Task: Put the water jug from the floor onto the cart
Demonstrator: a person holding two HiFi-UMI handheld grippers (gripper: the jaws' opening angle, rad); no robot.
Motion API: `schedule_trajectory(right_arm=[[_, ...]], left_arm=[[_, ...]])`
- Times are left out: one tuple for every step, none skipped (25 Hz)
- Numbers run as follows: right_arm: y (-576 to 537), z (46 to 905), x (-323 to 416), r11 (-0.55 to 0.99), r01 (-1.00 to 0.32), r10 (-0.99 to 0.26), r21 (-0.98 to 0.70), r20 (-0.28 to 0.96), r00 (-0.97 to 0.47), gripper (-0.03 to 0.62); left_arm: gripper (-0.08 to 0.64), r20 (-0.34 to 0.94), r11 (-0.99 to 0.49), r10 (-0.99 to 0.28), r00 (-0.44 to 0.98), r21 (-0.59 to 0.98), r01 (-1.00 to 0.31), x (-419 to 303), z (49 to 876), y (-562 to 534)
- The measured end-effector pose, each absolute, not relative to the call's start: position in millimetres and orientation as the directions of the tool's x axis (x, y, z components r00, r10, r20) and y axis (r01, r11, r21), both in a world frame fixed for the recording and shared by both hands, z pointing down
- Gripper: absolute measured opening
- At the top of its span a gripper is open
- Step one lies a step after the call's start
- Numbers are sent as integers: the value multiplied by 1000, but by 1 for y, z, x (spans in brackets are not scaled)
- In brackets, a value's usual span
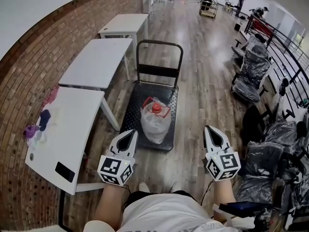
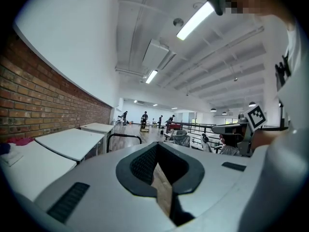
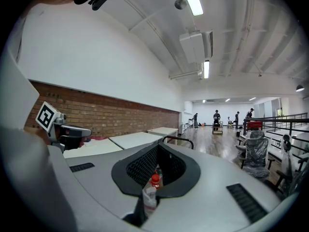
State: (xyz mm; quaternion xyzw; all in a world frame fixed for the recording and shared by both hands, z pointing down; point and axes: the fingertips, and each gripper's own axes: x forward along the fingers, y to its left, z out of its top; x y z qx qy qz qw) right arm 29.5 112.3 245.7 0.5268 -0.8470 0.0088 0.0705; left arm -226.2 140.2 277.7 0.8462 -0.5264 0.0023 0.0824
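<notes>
The water jug (image 1: 155, 120), wrapped in a clear bag and topped with a red cap, stands upright on the black deck of the cart (image 1: 133, 115), near its front end. The cart's push handle (image 1: 159, 43) rises at the far end. My left gripper (image 1: 131, 132) hovers shut and empty just short of the cart's near left corner. My right gripper (image 1: 208, 128) is also shut and empty, over the wooden floor to the right of the cart. In the right gripper view the jug (image 3: 150, 190) shows through the hole between the shut jaws (image 3: 158, 145). The left gripper view shows shut jaws (image 2: 157, 145) and floor.
A row of white tables (image 1: 96, 62) runs along the brick wall at left; the nearest one (image 1: 63, 129) carries small purple and pink items (image 1: 41, 122). Plastic-wrapped chairs (image 1: 253, 71) line a railing at right. People stand far down the hall.
</notes>
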Motion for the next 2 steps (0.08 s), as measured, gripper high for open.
schedule_trajectory(right_arm=[[113,246,28,447,-893,-890,59,129,-437,3],[114,246,27,450,-891,-889,58,129,-440,3]], left_arm=[[0,91,-434,-890,447,136,-891,-226,278,140],[0,90,-435,-889,448,134,-890,-226,277,141]])
